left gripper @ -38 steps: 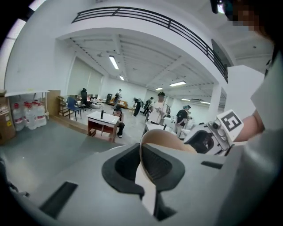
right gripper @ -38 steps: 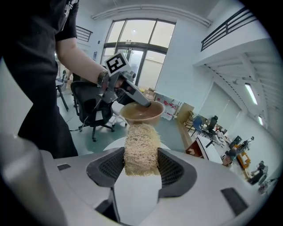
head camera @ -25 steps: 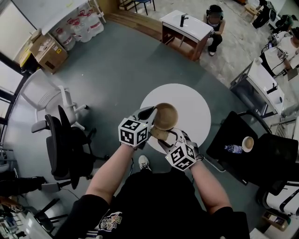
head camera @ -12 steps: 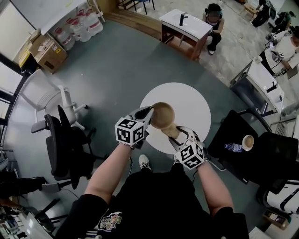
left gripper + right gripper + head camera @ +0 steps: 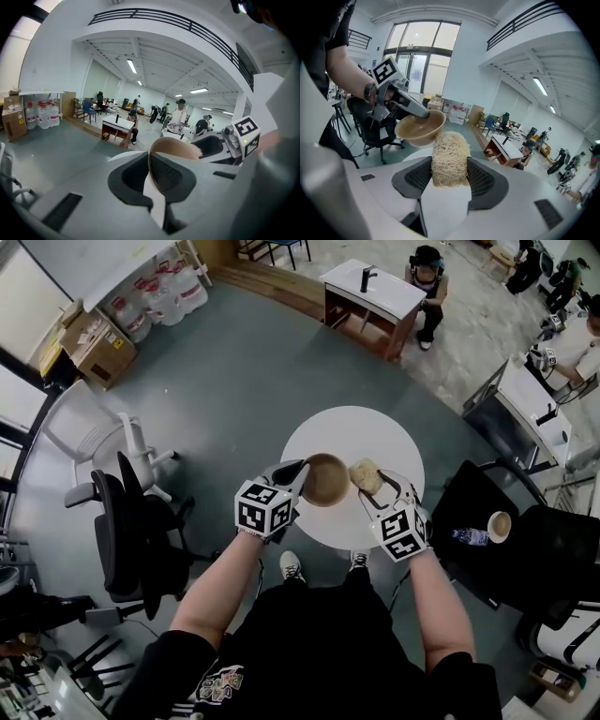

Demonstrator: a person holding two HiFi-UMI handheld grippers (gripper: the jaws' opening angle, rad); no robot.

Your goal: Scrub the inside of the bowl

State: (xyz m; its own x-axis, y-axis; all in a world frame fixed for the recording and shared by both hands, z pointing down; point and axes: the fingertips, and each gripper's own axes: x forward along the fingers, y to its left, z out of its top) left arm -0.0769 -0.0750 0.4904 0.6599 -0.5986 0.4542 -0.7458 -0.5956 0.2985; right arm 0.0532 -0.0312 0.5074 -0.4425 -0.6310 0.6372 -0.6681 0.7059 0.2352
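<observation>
Sponge (image 5: 365,475) now off bowl (image 5: 325,479) — white table (image 5: 375,435)

Tan bowl (image 5: 326,479), straw-coloured scrubber (image 5: 449,158)

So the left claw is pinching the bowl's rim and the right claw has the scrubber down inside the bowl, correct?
Not quite: the scrubber in the right claw is outside the bowl, just beside its rim, as the head view shows. The left claw does pinch the rim.
</observation>
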